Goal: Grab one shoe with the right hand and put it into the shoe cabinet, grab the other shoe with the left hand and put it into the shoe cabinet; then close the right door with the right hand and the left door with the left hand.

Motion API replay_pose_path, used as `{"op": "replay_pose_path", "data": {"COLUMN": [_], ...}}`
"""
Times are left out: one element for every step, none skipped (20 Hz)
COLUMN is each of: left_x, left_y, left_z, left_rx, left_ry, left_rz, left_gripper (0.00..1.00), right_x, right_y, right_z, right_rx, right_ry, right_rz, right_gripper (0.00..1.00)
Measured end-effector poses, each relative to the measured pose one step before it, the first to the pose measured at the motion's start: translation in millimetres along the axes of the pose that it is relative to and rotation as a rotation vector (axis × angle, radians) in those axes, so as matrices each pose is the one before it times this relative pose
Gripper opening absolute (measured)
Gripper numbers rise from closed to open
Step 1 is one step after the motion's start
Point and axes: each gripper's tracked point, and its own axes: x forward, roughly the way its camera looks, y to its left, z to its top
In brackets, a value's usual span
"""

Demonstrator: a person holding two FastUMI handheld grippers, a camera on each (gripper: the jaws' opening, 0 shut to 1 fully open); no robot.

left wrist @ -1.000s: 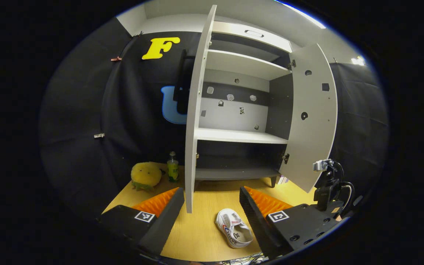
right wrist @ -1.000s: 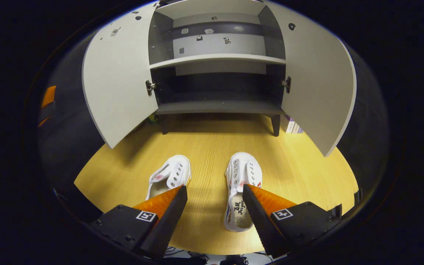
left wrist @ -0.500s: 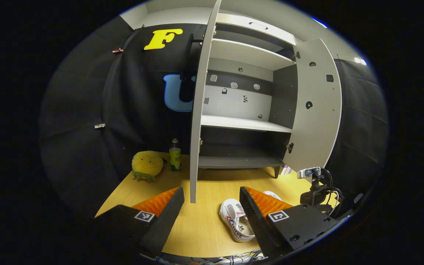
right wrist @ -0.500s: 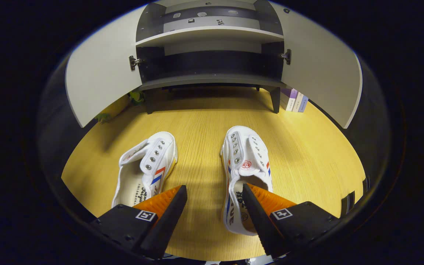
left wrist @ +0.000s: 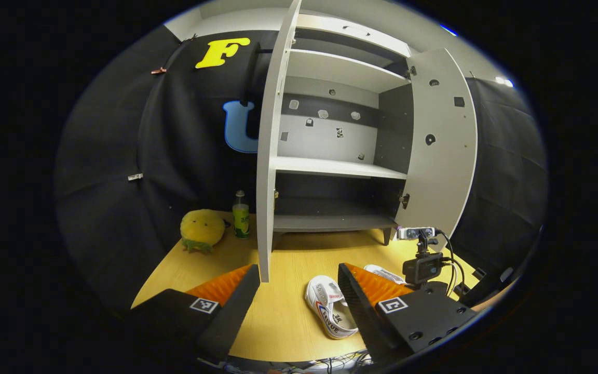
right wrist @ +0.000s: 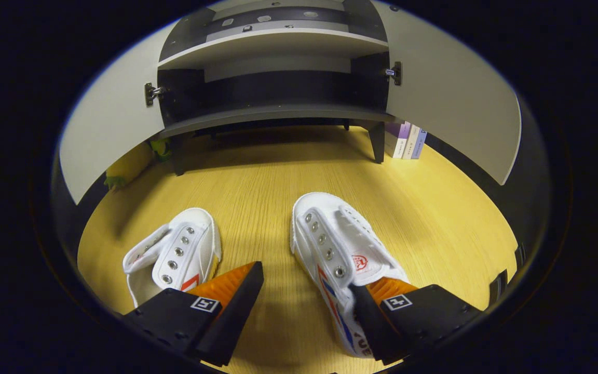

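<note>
Wood-grain floor [right wrist: 278, 171] bears white canvas shoes [right wrist: 338, 249]; both ridged grippers [right wrist: 304, 306] spread.

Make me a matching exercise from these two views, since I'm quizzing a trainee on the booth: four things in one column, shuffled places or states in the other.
Things:
1. right shoe
2. bottle
3. books
4. right door

Places or states:
A. upright beside the yellow plush toy
B. swung open
C. standing by the cabinet leg
D. at one finger of the right tongs

Pairs: 1-D, 2-A, 3-C, 4-B
</note>
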Motion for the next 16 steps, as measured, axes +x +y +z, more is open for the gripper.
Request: {"op": "replay_pose_path", "data": {"left_x": [-0.61,-0.42,0.39,-0.04,-0.58,0.16,-0.15,-0.9,-0.1,-0.27,-0.12,-1.45,-1.48,-1.02,-1.06,-0.12], "left_y": [-1.9,-1.52,-1.16,-0.93,-0.49,-1.91,-2.67,-2.45,-1.73,-2.33,-1.99,-1.37,-0.66,-1.13,-1.8,-0.98], "left_z": [-0.57,-1.33,-1.21,-1.83,0.14,-2.27,-0.6,-1.19,0.39,-0.23,0.14,-0.78,0.27,-1.59,-1.53,-1.86], "left_rx": [-0.00236,-0.00091,-0.00092,-0.00254,-0.00431,-0.00613,-0.00402,-0.00257,0.00105,0.00406,0.00489,0.00333,0.00087,-0.00155,-0.00331,-0.00314], "left_ry": [0.00341,0.00245,0.00286,0.00408,0.00319,0.00263,0.00249,0.00401,0.00215,0.00051,-0.00023,-0.00055,-0.00031,0.00045,0.00237,0.00391], "left_rz": [-0.0018,-0.00008,0.00116,0.00119,0.00008,-0.00132,-0.00239,-0.00232,-0.00126,-0.0005,0.00017,0.00049,-0.00006,-0.00007,-0.00131,-0.00004], "left_gripper": [0.95,0.95,0.95,0.95,0.95,0.95,0.95,0.95,0.95,0.95,0.95,0.95,0.95,0.95,0.95,0.95], "right_x": [2.1,4.59,2.26,-1.8,0.88,1.12,-0.84,0.86,-0.41,-0.91,1.51,0.21,-0.34,0.17,-1.81,0.42], "right_y": [-5.07,-8.62,-5.07,0.06,0.88,0.86,5.8,1.71,4.71,0.72,3.14,-0.65,2.74,-0.41,-1.03,-0.02], "right_z": [2.42,1.43,1.47,1.07,-1.39,-1.8,0.47,-0.41,1.85,-2.87,2.6,-1.23,-2.45,1.91,7.62,-5.61], "right_rx": [0.00045,-0.00593,0.00417,0.01084,-0.00515,-0.01607,-0.01144,-0.01001,-0.01183,-0.00961,-0.00066,0.00131,0.01865,0.00912,0.01242,0.00224], "right_ry": [-0.00102,-0.00243,-0.00098,0.00835,0.00264,0.00851,0.0006,0.00612,-0.00154,0.01678,-0.00963,0.01379,0.00482,0.00489,0.00006,0.00538], "right_rz": [-0.01731,-0.02935,-0.0057,0.00383,0.00718,0.0057,0.03537,0.00786,0.01806,0.00268,0.01312,0.01018,0.01673,0.0149,0.00897,0.00809], "right_gripper": [0.98,0.92,0.84,0.71,0.57,0.51,0.51,0.4,0.28,0.22,0.16,0.12,0.12,0.08,0.07,0.05]}}
